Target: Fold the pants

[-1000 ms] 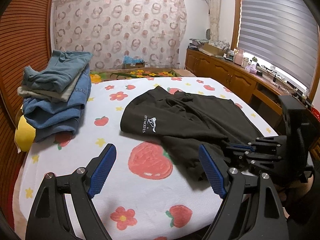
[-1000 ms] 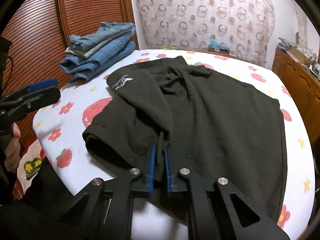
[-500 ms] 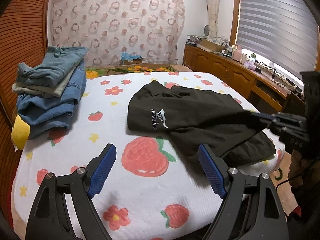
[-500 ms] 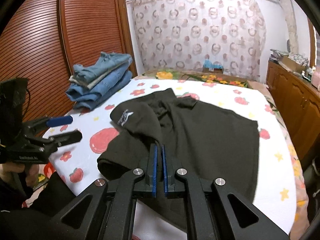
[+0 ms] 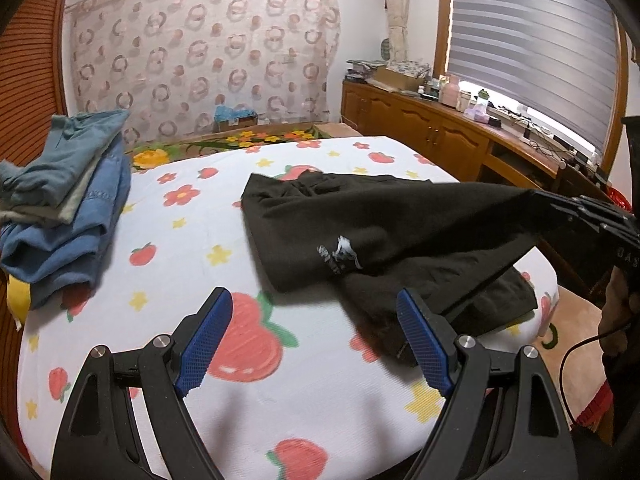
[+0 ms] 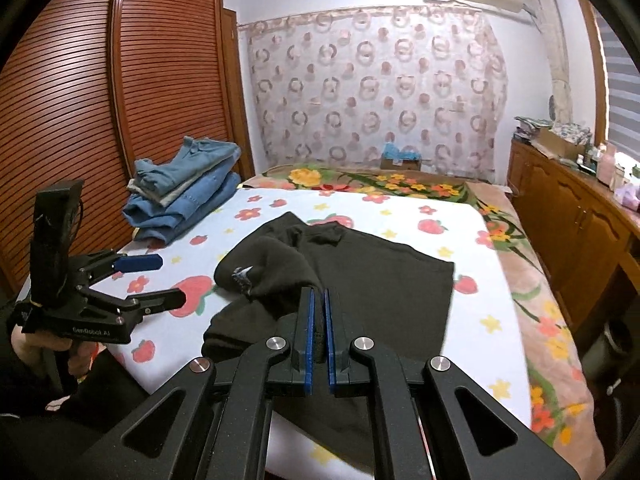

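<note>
Two tools are in play. The right tool (image 6: 317,334) is clamped on a near edge of the black pants (image 5: 384,236), with dark cloth pinched between its blue pads (image 6: 307,340); from the left wrist view that edge is lifted clear of the bed (image 5: 224,216) and drawn taut toward the right, while the rest of the garment lies on the sheet, right of centre, with its white logo (image 5: 338,254) facing up. The left tool (image 5: 316,344) stands with its jaws wide apart and nothing between them, over bare sheet near the front edge, just left of the pants.

Step in hand, as judged: straightening the garment before the first fold; no fold is yet made. The far part is bunched and one portion lies doubled over another. The next move appears to call for the left tool to take a second edge or corner, so that the cloth can be spread flat between both tools. Risk: one-sided tension may drag the whole garment toward the bed edge.

The bed carries a white sheet printed with strawberries and flowers. A stack of folded jeans (image 6: 184,196) sits at the far left, well apart from the pants. A slatted wooden wardrobe (image 6: 120,100) stands left, a patterned curtain (image 6: 372,84) hangs on the far wall, and a wooden cabinet (image 5: 436,140) with clutter runs along the right under a window blind (image 5: 532,48).
</note>
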`<state>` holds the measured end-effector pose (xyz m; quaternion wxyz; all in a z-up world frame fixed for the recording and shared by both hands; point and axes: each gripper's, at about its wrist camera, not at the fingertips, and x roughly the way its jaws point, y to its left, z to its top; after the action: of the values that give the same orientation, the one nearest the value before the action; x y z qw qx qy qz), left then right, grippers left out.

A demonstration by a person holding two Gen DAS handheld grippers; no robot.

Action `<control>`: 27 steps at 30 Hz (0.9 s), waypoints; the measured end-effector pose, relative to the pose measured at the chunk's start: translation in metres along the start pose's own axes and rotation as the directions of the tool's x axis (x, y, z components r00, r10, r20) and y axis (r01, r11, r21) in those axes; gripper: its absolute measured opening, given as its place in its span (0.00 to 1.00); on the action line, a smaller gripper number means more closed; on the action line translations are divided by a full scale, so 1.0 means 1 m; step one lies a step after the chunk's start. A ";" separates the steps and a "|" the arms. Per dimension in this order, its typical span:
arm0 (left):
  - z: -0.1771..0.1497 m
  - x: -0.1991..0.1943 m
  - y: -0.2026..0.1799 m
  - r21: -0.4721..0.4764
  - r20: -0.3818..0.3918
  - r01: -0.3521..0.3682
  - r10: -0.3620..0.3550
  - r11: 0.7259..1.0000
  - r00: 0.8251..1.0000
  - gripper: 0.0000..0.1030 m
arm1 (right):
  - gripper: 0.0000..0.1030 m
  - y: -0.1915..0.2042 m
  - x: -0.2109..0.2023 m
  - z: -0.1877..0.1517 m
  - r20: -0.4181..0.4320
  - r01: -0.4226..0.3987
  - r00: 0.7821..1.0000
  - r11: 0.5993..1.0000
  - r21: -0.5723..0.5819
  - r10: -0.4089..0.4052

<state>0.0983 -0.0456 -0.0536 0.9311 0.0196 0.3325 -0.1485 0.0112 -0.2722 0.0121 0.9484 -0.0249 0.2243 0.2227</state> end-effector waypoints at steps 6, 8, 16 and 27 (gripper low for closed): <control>0.002 0.004 -0.011 0.022 -0.007 0.013 -0.013 1.000 1.000 0.82 | 0.05 0.001 -0.009 -0.006 -0.008 0.023 1.000 1.000 0.016 -0.023; 0.002 0.006 -0.015 0.027 -0.013 0.015 -0.015 1.000 1.000 0.82 | 0.05 0.001 -0.012 -0.010 -0.012 0.032 0.999 0.999 0.025 -0.032; -0.002 0.013 -0.024 0.043 -0.040 0.015 -0.014 0.999 0.999 0.82 | 0.05 -0.007 -0.005 -0.020 -0.072 0.052 0.996 0.995 0.083 -0.046; -0.010 0.025 -0.028 0.045 -0.079 0.015 -0.012 0.999 0.997 0.82 | 0.05 -0.021 0.006 -0.025 -0.140 0.073 0.989 0.987 0.141 -0.054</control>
<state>0.1026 -0.0778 -0.0756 0.9156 0.0445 0.3656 -0.1615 0.0150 -0.2925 -0.0144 0.9368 0.0220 0.3033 0.1732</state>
